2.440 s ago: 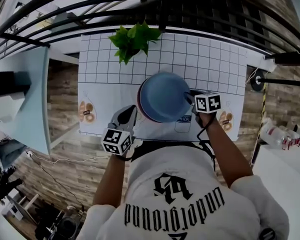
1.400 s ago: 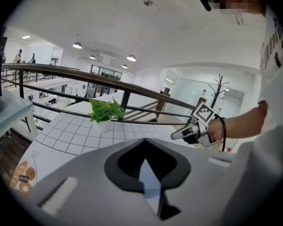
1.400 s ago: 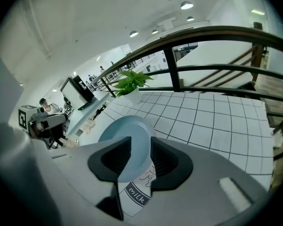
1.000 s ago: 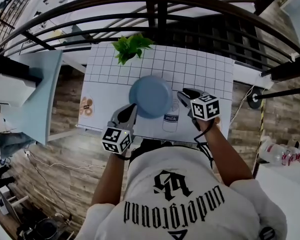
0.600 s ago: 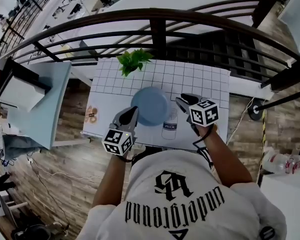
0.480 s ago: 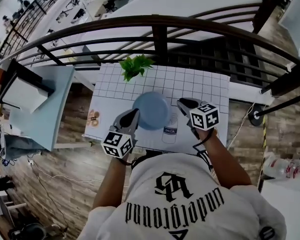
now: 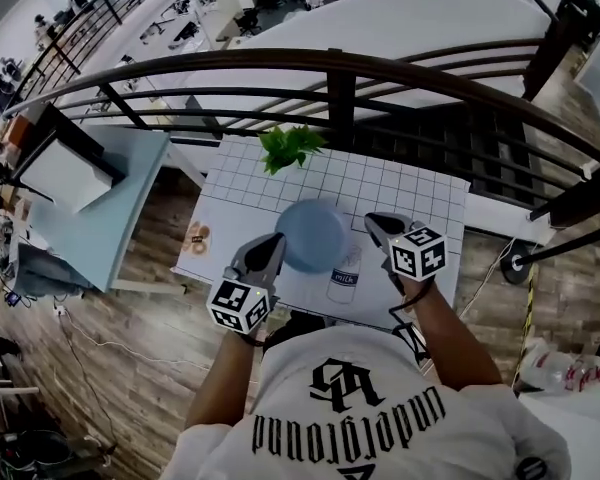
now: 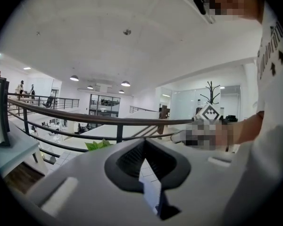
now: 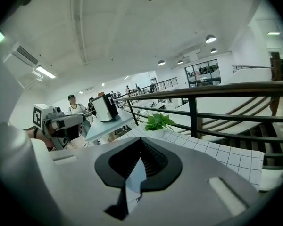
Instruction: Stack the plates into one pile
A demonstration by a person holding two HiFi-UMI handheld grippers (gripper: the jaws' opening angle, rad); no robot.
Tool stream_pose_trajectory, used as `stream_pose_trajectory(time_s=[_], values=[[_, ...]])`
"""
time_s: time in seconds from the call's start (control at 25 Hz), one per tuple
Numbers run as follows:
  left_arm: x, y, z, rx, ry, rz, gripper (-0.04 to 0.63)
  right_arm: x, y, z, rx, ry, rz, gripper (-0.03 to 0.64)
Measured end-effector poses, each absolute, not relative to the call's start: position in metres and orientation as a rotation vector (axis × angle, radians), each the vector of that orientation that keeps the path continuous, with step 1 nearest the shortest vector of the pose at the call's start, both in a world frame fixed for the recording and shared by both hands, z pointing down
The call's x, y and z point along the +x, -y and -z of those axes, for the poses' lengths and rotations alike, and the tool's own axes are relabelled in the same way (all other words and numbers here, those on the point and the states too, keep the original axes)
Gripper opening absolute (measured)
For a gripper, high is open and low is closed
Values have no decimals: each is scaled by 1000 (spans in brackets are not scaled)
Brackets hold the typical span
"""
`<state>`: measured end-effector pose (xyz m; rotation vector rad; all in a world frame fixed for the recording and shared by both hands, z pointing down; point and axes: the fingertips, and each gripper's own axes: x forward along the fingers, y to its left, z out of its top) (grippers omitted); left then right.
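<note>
Head view: the plates (image 7: 313,234) sit as one blue-topped pile on the gridded table (image 7: 420,193). Your left gripper (image 7: 268,251) and right gripper (image 7: 378,226) flank it, both clear of it.

Left gripper view: jaws together, nothing between them.

Right gripper view: jaws have just closed, empty.

Risk: sweeping either gripper inward would likely knock the pile askew.

right gripper (image 9: 139,160) jaws just snapped together with nothing between them, white gridded tabletop (image 9: 217,149) past them, little green plant (image 9: 158,122) at its far edge, black railing (image 9: 212,91) right behind
</note>
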<state>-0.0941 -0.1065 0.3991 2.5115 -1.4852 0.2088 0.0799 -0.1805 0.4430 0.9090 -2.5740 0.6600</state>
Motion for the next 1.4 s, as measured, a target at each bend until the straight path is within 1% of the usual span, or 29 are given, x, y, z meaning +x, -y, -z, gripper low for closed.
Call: stream_pose_trajectory(time_s=[0.32, 0.48, 0.68, 0.96, 1.12, 1.4], values=[[-114, 78, -415, 2462, 1474, -295, 49, 61, 154, -454, 866, 2636, -683, 3], [-125, 83, -395, 2521, 1475, -249, 49, 53, 143, -440, 881, 2667, -637, 3], [-145, 63, -375, 2571, 1427, -213, 49, 44, 113, -430, 953, 2658, -600, 3], [-180, -2, -373, 2621, 1374, -190, 49, 18, 47, -415, 1068, 2676, -591, 3], [-185, -41, -352, 2639, 1322, -194, 49, 15, 13, -385, 1103, 2687, -582, 3], [-219, -138, -355, 2782, 1261, -165, 49, -23, -82, -379, 1183, 2706, -441, 3]])
